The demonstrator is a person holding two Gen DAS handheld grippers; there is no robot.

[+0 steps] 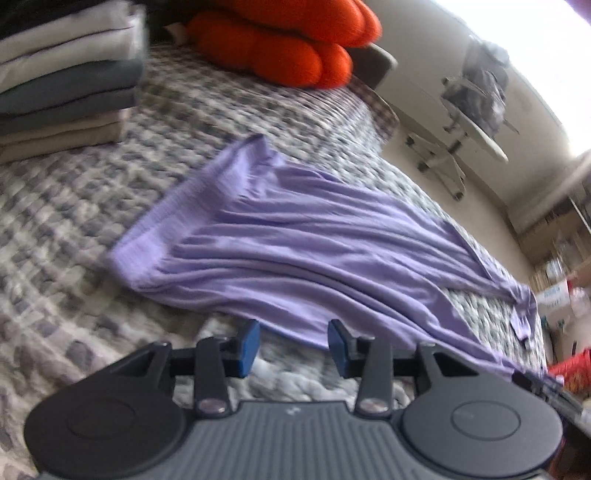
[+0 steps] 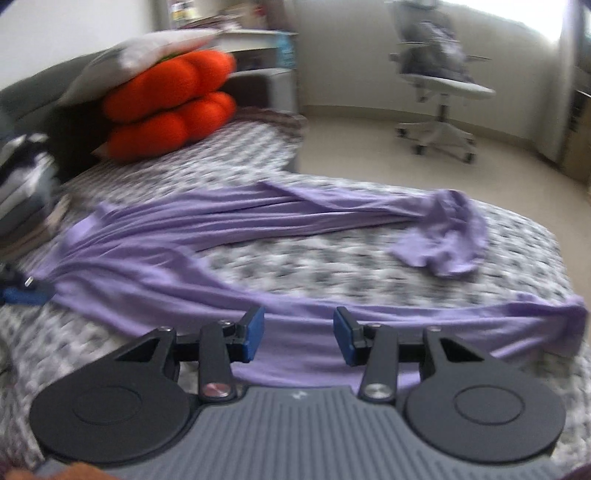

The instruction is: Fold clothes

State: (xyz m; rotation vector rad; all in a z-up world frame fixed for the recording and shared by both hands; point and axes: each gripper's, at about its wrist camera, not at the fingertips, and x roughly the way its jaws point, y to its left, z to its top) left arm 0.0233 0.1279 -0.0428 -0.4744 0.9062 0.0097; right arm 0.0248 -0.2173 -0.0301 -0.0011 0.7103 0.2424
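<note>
A bed (image 2: 332,254) with a grey-and-white checked quilt fills the foreground. At its far end, orange cushions (image 2: 166,110) are stacked under a pale pillow (image 2: 147,55). Beyond the bed's far edge lies a pale floor (image 2: 369,147) with a white swivel chair (image 2: 439,85). Strong daylight pours from a window (image 2: 517,18) behind it. Cluttered shelves (image 1: 554,240) line one wall.

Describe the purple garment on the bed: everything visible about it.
The purple garment is a lilac, thin, soft-looking knit with a ribbed band at one end. It lies unfolded and creased into long wrinkles across the checked bedspread, with one narrow part stretching away to a crumpled end and another running along the near edge. Both grippers hover open at its near edge; neither holds it.
</note>
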